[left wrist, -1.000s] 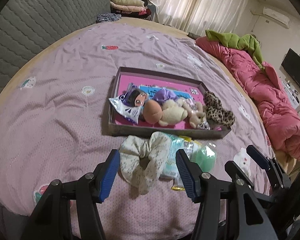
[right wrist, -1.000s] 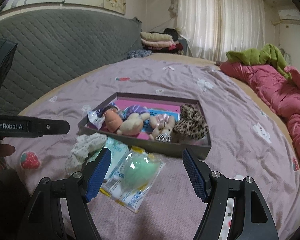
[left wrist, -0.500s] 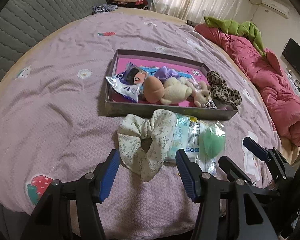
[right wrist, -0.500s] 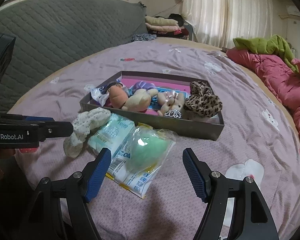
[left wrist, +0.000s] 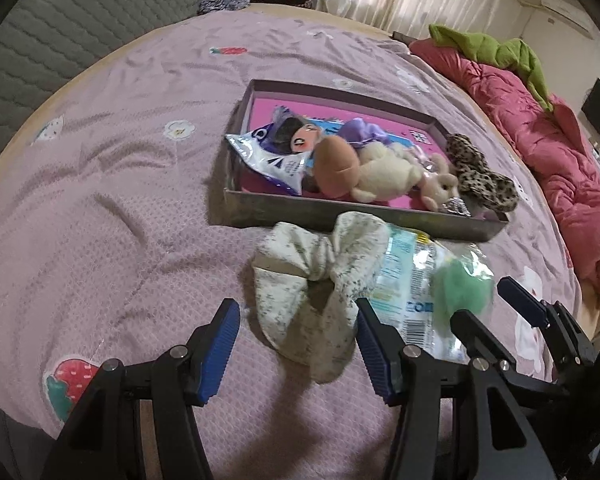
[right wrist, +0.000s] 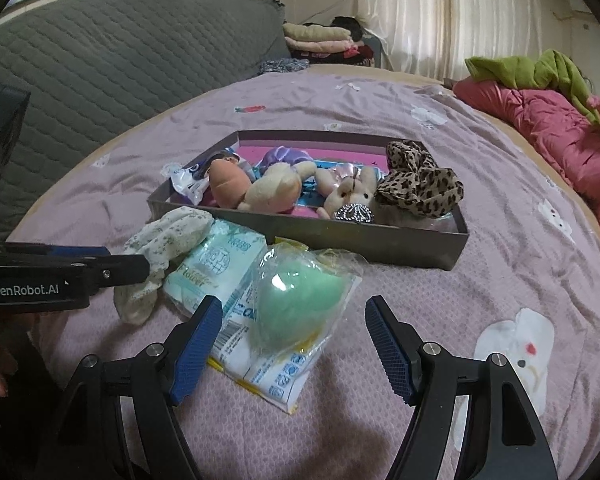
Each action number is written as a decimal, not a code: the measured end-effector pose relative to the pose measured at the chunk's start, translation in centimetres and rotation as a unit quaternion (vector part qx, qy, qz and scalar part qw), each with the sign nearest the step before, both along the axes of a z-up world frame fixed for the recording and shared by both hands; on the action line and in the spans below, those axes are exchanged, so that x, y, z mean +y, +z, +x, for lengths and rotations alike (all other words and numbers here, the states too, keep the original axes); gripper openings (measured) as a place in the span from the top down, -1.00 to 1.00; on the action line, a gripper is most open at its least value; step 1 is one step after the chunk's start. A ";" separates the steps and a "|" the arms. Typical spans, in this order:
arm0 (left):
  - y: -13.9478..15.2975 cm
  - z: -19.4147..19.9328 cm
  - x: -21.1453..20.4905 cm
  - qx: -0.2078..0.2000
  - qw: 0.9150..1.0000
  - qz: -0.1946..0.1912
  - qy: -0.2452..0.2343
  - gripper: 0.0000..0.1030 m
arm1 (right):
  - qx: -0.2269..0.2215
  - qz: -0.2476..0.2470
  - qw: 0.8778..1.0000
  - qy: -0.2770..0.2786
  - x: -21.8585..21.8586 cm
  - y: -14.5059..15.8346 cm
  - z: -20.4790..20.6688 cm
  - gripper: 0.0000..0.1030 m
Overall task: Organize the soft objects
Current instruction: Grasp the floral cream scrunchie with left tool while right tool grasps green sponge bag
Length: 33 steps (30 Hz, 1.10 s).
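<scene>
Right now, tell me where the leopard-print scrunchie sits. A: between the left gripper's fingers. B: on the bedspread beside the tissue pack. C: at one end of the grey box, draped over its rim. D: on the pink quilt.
C: the leopard-print scrunchie lies at the end of the grey box, beside the small plush bunny.

Lilac-sheeted bed (right wrist: 420, 132); grey quilted headboard (right wrist: 120, 52) behind; pale curtains (right wrist: 440, 12) lit by daylight; pink duvet (right wrist: 560, 136) rightward.

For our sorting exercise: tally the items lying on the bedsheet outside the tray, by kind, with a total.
Floral scrunchie: 1
Tissue pack: 1
Bagged green sponge: 1
Total: 3
</scene>
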<state>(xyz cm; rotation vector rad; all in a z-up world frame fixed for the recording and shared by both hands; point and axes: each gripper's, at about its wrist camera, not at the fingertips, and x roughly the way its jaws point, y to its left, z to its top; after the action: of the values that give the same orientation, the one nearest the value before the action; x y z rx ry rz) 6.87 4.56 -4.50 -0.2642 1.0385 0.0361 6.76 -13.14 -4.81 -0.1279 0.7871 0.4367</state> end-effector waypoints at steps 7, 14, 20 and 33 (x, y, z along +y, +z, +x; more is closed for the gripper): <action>-1.7 0.9 1.7 0.017 0.999 -0.030 0.019 -0.12 | -0.005 -0.002 1.000 -0.027 0.0 -0.5 1.6 -0.46; -2.9 2.3 2.6 0.016 0.997 -0.064 0.031 -0.12 | 0.001 0.012 1.000 -0.029 -1.0 -0.8 2.5 -0.32; -3.5 3.0 2.3 0.009 0.997 -0.076 0.021 -0.10 | -0.002 0.009 1.000 -0.004 -0.3 -1.0 2.2 -0.14; -3.0 2.7 2.2 -0.015 0.993 -0.118 0.002 0.70 | -0.026 0.004 0.999 0.019 0.2 -0.5 1.5 0.03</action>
<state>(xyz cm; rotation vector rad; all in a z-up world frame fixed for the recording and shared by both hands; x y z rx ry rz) 9.56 6.79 -7.54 -0.4803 1.0131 -0.0868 8.27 -12.95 -5.33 -0.1473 0.7334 0.4709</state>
